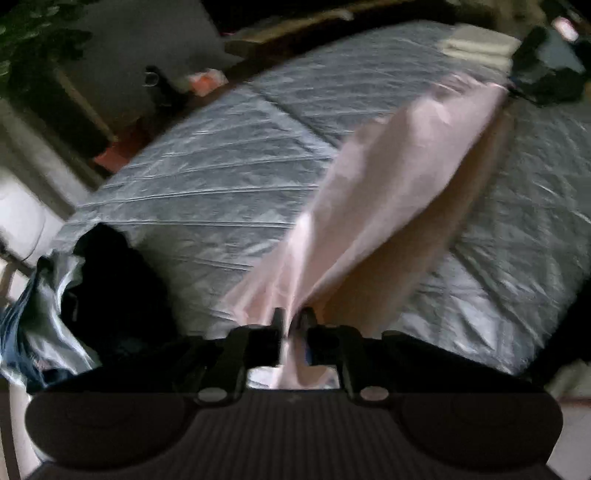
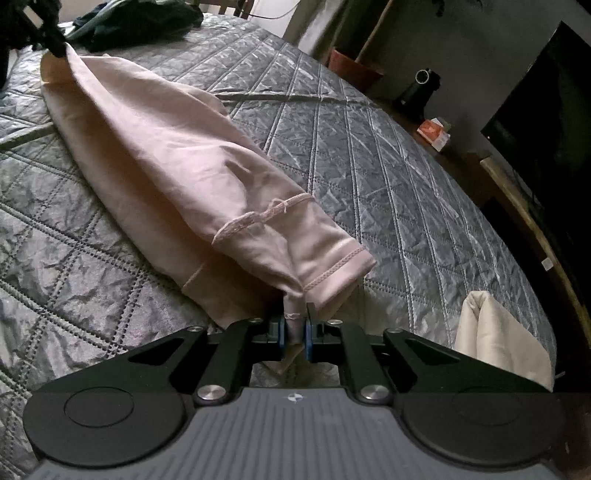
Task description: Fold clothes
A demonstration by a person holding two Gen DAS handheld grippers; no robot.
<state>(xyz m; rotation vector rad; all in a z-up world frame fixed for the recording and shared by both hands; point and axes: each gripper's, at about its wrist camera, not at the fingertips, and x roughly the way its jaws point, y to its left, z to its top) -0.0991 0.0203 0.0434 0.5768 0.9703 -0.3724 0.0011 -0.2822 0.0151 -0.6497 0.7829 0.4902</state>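
Right wrist view: our right gripper (image 2: 295, 330) clenched pink garment (image 2: 166, 158) hem on grey quilted bed (image 2: 388, 177); left gripper (image 1: 291, 325) pinched far end; dark clothes pile (image 2: 136, 27) beyond.

No words, numbers or brand names could be read in either view. A small white emblem (image 2: 294, 397) sat on the grey ribbed body behind the right tongs, without any lettering.
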